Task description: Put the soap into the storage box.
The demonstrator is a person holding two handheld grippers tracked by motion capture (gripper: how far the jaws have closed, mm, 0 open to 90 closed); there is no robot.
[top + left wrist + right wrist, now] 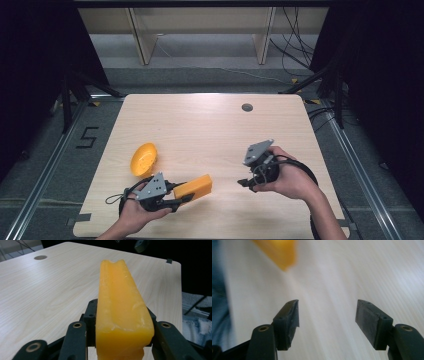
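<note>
Could slip — orange block (120, 312) clamped in the left gripper (167, 197) by one end only, most of its length jutting past the jaws, so a tilt of the hand might lever it loose onto the table (210, 130); could also be knocked if the right gripper (248, 183) swings back toward it, jaws spread wide with nothing between them. Held just above the table's near edge, toward the near left corner; orange bowl (144, 159) lying tipped on its side just beyond, near the left edge. Waxy, slightly translucent, deep orange — long and slab-like, shallow groove along the upper face, corners rounded and a little chipped.
</note>
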